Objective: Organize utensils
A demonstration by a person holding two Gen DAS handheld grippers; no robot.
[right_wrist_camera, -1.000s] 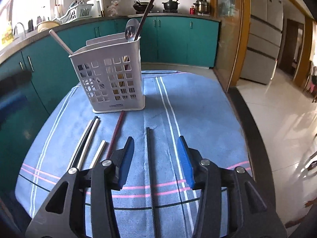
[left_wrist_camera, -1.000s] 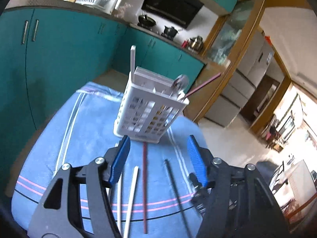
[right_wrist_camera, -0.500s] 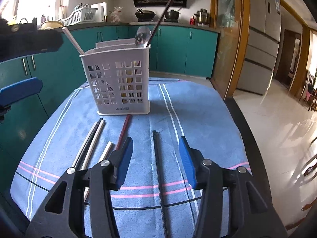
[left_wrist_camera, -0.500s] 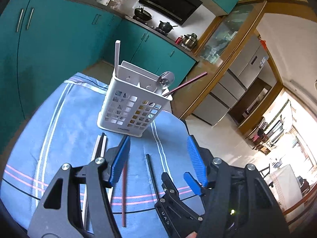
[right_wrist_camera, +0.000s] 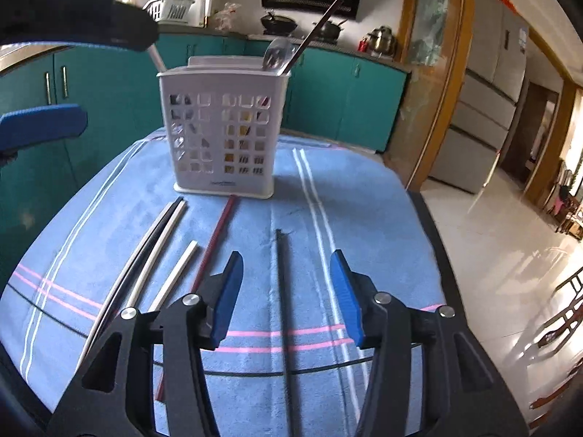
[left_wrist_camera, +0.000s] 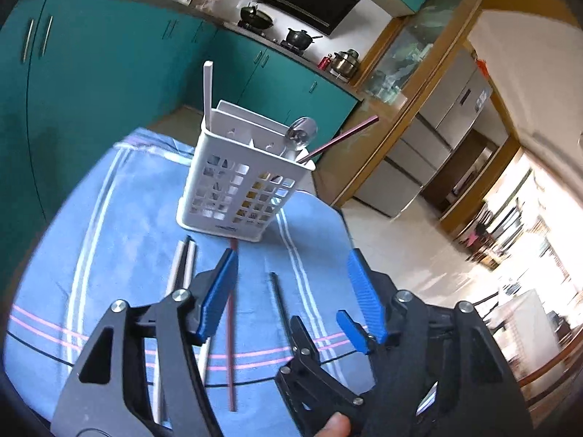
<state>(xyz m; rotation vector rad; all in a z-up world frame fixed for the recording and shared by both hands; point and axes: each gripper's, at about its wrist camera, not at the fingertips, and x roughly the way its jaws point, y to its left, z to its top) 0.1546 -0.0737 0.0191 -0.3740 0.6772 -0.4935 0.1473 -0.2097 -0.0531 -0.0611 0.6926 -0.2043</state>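
A white perforated utensil holder point(right_wrist_camera: 223, 142) stands on the blue cloth point(right_wrist_camera: 364, 196); it also shows in the left wrist view point(left_wrist_camera: 240, 189). It holds a metal spoon point(right_wrist_camera: 277, 54), a dark red chopstick point(right_wrist_camera: 317, 32) and a white chopstick point(left_wrist_camera: 207, 91). Loose chopsticks lie in front of it: a black one point(right_wrist_camera: 282, 291), a dark red one point(right_wrist_camera: 215, 244), white ones point(right_wrist_camera: 175, 276) and a black and white pair point(right_wrist_camera: 153, 247). My right gripper point(right_wrist_camera: 288, 291) is open, straddling the black chopstick just above it. My left gripper point(left_wrist_camera: 291, 291) is open and empty, higher up.
Teal cabinets point(right_wrist_camera: 109, 83) run behind the table, with a stove and pots point(right_wrist_camera: 277, 22) on the counter. A fridge point(right_wrist_camera: 488, 91) and a tiled floor point(right_wrist_camera: 510, 236) lie to the right. The table's right edge point(right_wrist_camera: 433, 225) is close to my right gripper.
My right gripper has moved forward and lower along the black chopstick. My left gripper has drawn back and up, so my right gripper now shows beneath it.
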